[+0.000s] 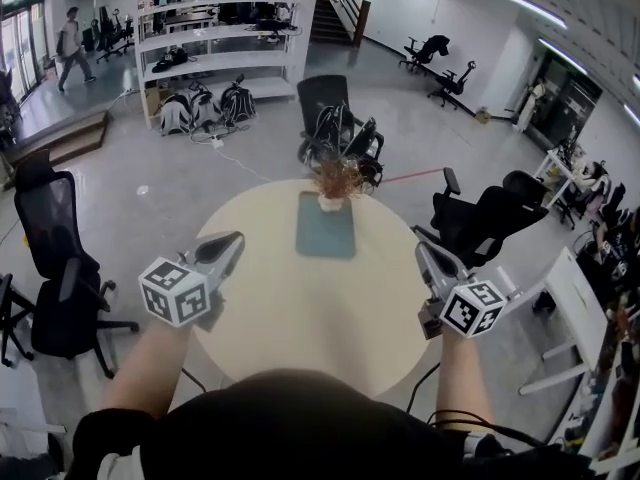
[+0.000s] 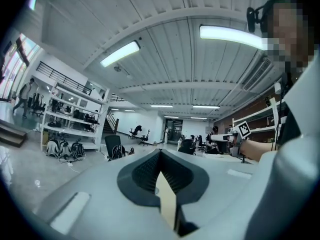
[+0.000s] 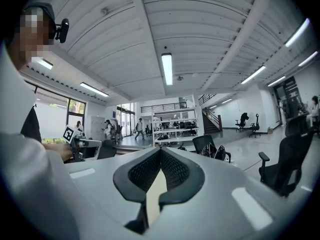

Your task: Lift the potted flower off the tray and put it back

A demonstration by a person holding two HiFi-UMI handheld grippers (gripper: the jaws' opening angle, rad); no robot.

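Looking down, you have the potted flower (image 1: 338, 180) at the tray's (image 1: 326, 236) far end on the worktop (image 1: 290, 318), ahead of and between your left tongs (image 1: 233, 240) and right tongs (image 1: 424, 252). In the left gripper view, the tongs are pressed together, holding nothing. The right gripper view shows the same.

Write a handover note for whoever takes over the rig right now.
Left gripper: shut, empty, held above the table's left edge.
Right gripper: shut, empty, above the right edge.
Flower: upright at the far end of the tray, mid-table; neither gripper touches it.
Done: cannot tell whether the lift has already happened.
Left: if not, lift the flower off the tray and set it back.
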